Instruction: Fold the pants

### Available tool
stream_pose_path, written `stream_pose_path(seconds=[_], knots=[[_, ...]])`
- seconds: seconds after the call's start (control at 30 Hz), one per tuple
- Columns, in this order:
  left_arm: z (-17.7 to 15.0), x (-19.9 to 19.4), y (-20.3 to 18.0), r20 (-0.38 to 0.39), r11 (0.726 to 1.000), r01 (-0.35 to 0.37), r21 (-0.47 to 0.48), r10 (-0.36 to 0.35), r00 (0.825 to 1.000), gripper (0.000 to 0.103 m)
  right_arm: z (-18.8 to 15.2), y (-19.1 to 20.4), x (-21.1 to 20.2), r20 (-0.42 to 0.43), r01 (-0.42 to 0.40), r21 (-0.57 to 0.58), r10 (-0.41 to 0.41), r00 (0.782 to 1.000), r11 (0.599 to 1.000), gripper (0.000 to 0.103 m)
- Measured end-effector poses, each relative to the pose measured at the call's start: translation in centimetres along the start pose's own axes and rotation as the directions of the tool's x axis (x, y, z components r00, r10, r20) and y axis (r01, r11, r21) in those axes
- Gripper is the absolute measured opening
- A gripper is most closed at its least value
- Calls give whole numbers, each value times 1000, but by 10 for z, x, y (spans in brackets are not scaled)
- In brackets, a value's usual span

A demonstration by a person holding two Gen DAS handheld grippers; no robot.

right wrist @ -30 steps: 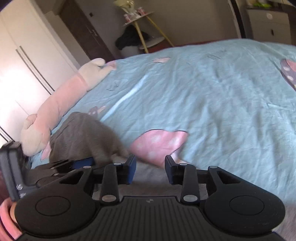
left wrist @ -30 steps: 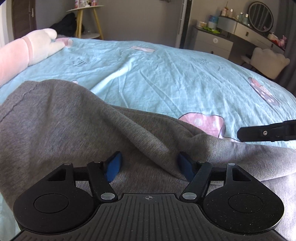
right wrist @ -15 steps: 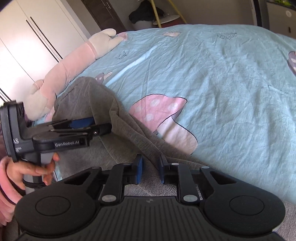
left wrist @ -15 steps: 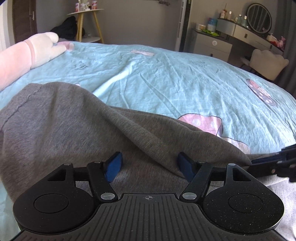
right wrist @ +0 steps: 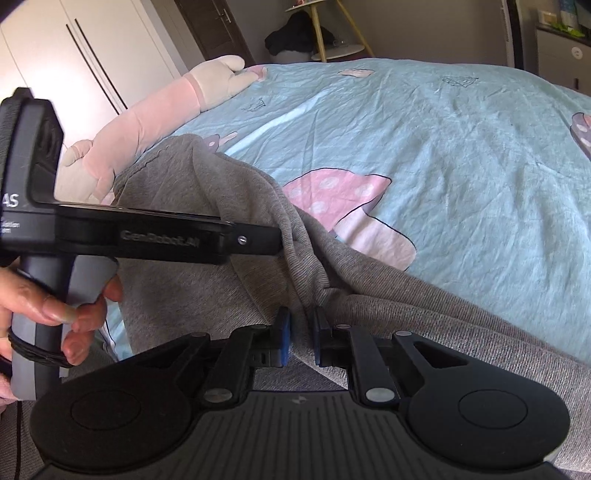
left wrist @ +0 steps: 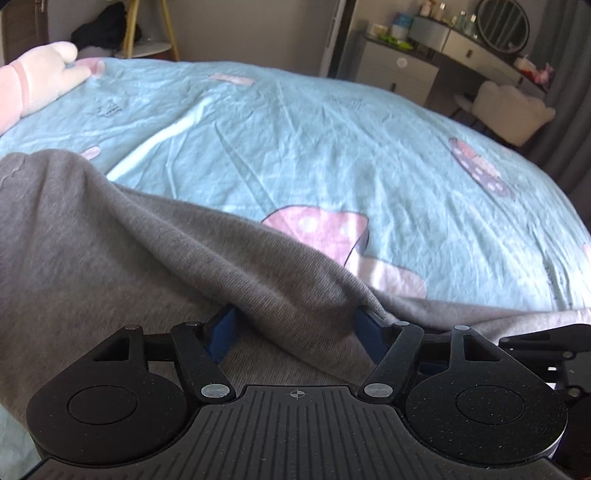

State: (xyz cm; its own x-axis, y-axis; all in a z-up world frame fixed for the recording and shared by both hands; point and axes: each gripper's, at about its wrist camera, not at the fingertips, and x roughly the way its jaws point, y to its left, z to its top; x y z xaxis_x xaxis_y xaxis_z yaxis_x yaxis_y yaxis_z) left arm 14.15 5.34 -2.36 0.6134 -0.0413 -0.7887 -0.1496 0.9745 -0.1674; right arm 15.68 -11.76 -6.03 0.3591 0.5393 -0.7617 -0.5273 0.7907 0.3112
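The grey pants (left wrist: pixel 122 258) lie bunched on the light blue bed sheet (left wrist: pixel 314 140). My left gripper (left wrist: pixel 295 325) is open, its blue pads wide apart with a raised ridge of grey fabric lying between and over them. My right gripper (right wrist: pixel 300 334) is shut on a thick fold of the pants (right wrist: pixel 236 206), lifted just above the bed. The left gripper also shows in the right wrist view (right wrist: pixel 255 240), held by a hand, its fingers reaching under the fabric. The right gripper's fingers show at the right edge of the left wrist view (left wrist: pixel 546 336).
A long pink and white plush toy (right wrist: pixel 147 122) lies along the bed's left side. A pink mushroom print (left wrist: pixel 325 229) marks the sheet beside the pants. White wardrobe doors (right wrist: pixel 74 55), a yellow-legged side table (left wrist: pixel 147 33) and a dresser with chair (left wrist: pixel 509 107) stand beyond the bed.
My right gripper has closed on the pants fold and moved in close beside the left gripper. The left gripper stays open with fabric draped over it.
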Motion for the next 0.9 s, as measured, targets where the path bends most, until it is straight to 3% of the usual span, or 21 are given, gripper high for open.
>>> stream_pose_path(seconds=[0.23, 0.4, 0.47, 0.57, 0.67, 0.73, 0.77, 0.83, 0.9], knots=[[-5, 6, 0, -3, 1000, -13, 29, 13, 1000, 72, -3, 4, 1, -6, 2, -18, -2, 1000, 1000, 12], [-15, 6, 2, 17, 996, -8, 90, 6, 1000, 57, -3, 5, -2, -17, -7, -11, 6, 1000, 1000, 13], [-17, 5, 4, 20, 997, 2, 82, -4, 1000, 50, 0, 1, -7, -11, -20, 20, 20, 1000, 1000, 13], [-20, 5, 6, 26, 997, 3, 83, -5, 1000, 48, 8, -12, -19, 45, -71, 129, 66, 997, 989, 17], [-23, 4, 4, 35, 995, -6, 100, 3, 999, 47, 20, -35, -24, 118, -162, 321, 130, 984, 933, 24], [-23, 3, 4, 37, 995, -4, 99, 0, 999, 47, 30, -46, -21, 145, -179, 397, 131, 981, 900, 25], [-23, 3, 5, 38, 995, -1, 97, -3, 999, 47, 35, -50, -16, 133, -184, 434, 139, 981, 882, 28], [-24, 2, 6, 41, 995, 0, 101, -4, 999, 47, 43, -54, 3, 108, -264, 485, 242, 964, 834, 33], [-25, 2, 6, 43, 995, 1, 100, -5, 999, 47, 46, -51, 20, 87, -286, 511, 282, 955, 810, 37]])
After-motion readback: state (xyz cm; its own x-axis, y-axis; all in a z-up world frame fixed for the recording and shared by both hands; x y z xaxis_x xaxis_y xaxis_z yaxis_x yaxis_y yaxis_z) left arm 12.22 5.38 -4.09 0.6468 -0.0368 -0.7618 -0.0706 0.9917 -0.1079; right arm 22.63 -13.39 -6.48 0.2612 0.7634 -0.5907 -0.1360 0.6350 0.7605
